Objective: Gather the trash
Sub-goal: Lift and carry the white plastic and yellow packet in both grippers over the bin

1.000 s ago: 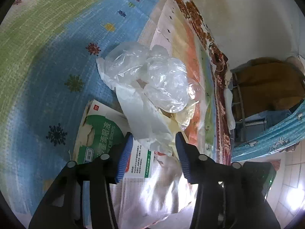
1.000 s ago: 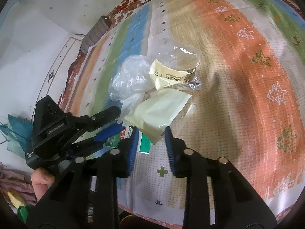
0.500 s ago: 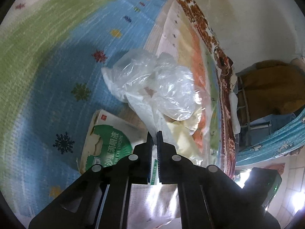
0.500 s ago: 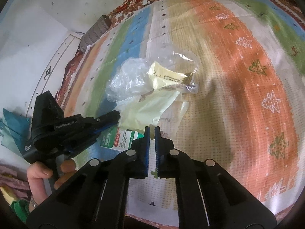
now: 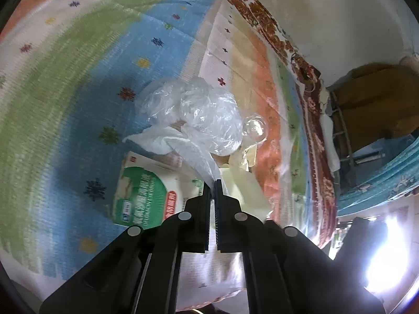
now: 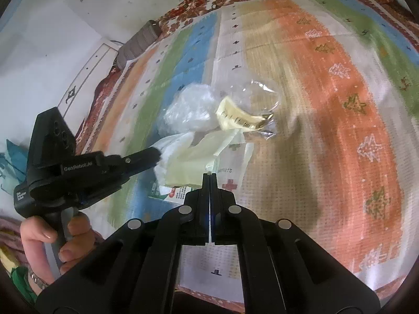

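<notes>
Left gripper (image 5: 212,181): clamped on a stretched edge of white plastic bag (image 5: 193,149), fingers pressed together with the film pinched at the tips; seen also from the right wrist view (image 6: 154,154), held by a bare hand (image 6: 55,238) at lower left

Right gripper (image 6: 210,175): closed tight on a corner of pale yellow bag (image 6: 191,162), tips together with a sliver of the film between them

Trash pile, on a striped woven cloth (image 5: 65,83) of green, blue, white, orange and tan bands with small star and tree motifs:
- crumpled clear plastic wrap (image 5: 209,115), two bulging lumps, resting against the upper end of the white plastic bag
- clear round lid or cup piece (image 5: 255,128), just beside the wrap on its right; exact kind unclear
- yellow printed wrapper (image 6: 235,117), lying under clear film (image 6: 262,96), near the middle of the pile
- green and white carton (image 5: 142,196) with Chinese print, flat on the cloth, partly under the white plastic bag and just left of the left gripper

Surroundings: pale wall (image 5: 327,13) beyond the floral border of the cloth; brown cushion or seat (image 5: 371,99) at far right, blurred
</notes>
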The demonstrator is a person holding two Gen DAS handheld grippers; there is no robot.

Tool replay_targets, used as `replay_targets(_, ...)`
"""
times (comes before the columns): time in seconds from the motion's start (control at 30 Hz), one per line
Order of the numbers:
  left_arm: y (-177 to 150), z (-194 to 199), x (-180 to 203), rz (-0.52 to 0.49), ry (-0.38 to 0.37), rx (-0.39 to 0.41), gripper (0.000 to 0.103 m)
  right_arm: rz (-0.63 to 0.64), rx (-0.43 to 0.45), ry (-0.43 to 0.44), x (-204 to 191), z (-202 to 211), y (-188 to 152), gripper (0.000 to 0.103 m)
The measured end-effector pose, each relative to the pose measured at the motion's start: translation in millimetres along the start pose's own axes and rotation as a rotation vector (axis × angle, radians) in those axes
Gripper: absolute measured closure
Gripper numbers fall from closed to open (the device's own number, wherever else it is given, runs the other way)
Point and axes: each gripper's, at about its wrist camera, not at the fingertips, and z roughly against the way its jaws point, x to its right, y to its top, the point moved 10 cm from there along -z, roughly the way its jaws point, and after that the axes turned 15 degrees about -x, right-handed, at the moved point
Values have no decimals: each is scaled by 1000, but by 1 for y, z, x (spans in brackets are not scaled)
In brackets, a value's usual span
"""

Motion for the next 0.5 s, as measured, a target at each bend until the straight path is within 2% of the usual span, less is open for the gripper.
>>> replay_targets(0.13, -7, 13, 3, -27, 21, 0, 101, 3, -3, -3, -1, 6, 0, 103)
replay_targets(0.27, -13, 22, 5, -52, 93, -12, 101, 34, 3, -25, -8, 11, 1, 103)
replay_targets(0.4, -21, 29, 8, -74, 103, -18, 101, 49, 10, -36, -16, 17, 2, 103)
replay_targets(0.5, -28, 37, 12, -88, 113, -10, 101, 47, 8, -80, -12, 22, -1, 103)
